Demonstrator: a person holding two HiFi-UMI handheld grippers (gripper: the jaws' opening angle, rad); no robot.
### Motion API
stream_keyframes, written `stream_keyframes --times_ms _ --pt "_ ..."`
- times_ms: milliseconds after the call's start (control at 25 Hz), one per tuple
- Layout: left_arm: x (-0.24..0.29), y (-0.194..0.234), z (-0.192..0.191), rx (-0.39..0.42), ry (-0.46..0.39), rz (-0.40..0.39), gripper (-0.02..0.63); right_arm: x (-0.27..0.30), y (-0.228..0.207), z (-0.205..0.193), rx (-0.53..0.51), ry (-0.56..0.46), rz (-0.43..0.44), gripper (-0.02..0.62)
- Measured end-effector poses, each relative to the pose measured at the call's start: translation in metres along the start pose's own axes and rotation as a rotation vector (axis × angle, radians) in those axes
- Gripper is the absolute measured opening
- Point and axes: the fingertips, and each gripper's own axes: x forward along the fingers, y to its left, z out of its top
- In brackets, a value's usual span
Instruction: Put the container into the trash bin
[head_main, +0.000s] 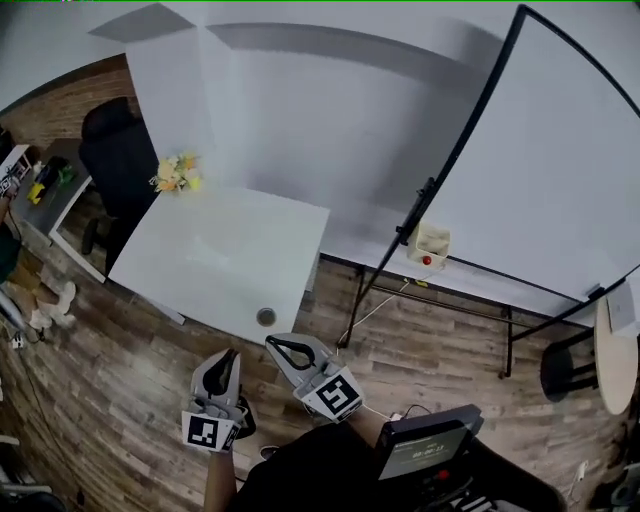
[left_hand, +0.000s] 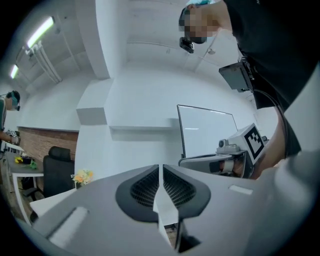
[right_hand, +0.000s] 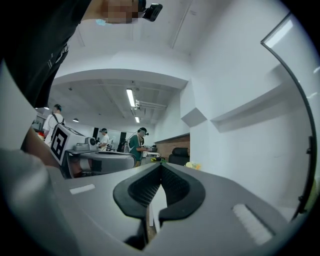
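Whiteboard (head_main: 560, 150): the biggest thing ahead. It leans on its black stand, right of the table, with a small pale box (head_main: 430, 243) on its tray rail.
White table (head_main: 220, 260): set against the wall. Its top is bare apart from a bunch of flowers and one round fitting, so I see nothing on it to pick up.
Office chair (head_main: 115, 160): black, at the table's far left corner, out of my way.
Left tongs (head_main: 232, 352): low in the head view, just short of the table's near edge and pointing toward it. The jaws are together with nothing between the pads. I judge I hold them shut and level because there is no load yet.
Right tongs (head_main: 272, 343): just beside the left pair and aimed the same way. The pads are pressed together and empty, so this looks like a carrying pose, not a reach.
Flowers (head_main: 176, 173): yellow and orange, at the table's back left corner. They are no part of the job.
Round fitting (head_main: 265, 316): a small grey disc near the table's front edge. It is too small to tell whether it is a cable port.
Container: not visible in any view, so I cannot say where it is.
Trash bin: not in view either.
Step in hand: by my reading the task has not begun, and I first have to find the container.
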Motion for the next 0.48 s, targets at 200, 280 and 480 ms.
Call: stream_keyframes --times_ms 200,280,480 --pt "0.030 -0.024 -0.003 -0.016 -0.012 -0.046 0.025 -0.016 -0.022 -0.010 -0.015 0.015 0.016 0.012" --pt "0.034 -0.027 -0.005 -0.020 0.002 -0.050 0.025 -0.016 -0.022 -0.015 -0.003 0.032 0.040 0.012" --pt "0.036 -0.027 -0.007 -0.017 0.007 -0.043 0.025 -0.011 -0.023 -0.019 0.015 0.038 0.058 0.012"
